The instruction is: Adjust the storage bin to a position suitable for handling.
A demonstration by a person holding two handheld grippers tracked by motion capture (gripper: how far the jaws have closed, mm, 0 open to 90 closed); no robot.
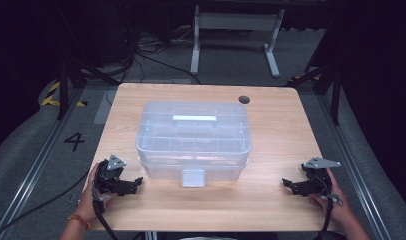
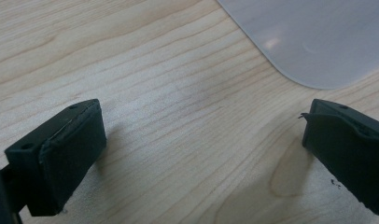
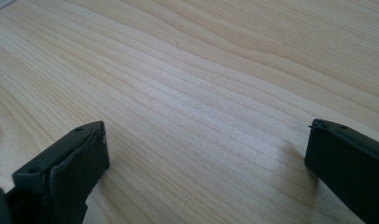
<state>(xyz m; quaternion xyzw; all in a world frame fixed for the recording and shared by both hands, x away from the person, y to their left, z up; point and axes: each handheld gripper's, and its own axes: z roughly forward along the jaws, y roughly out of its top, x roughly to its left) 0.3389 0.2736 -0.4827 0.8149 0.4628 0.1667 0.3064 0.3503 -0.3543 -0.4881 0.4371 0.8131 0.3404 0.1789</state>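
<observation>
A dark room with grey floor, loose cables and a white metal frame lies behind a light wooden table (image 1: 281, 130). On the middle of the table stands a clear plastic storage box (image 1: 193, 135) with its lid on, a flat handle on top and a latch on the near side.

The left gripper (image 1: 133, 183) rests low over the table near the box's near left corner, held in the person's left hand (image 1: 91, 192); its fingers (image 2: 61, 158) are spread wide with bare wood between them, and a rounded corner of the box (image 2: 318, 37) shows just ahead in the left gripper view.

The right gripper (image 1: 287, 183), in the right hand (image 1: 336, 205), sits well apart from the box's right side; its fingers (image 3: 66, 177) also stand wide apart over bare wood, gripping nothing.
</observation>
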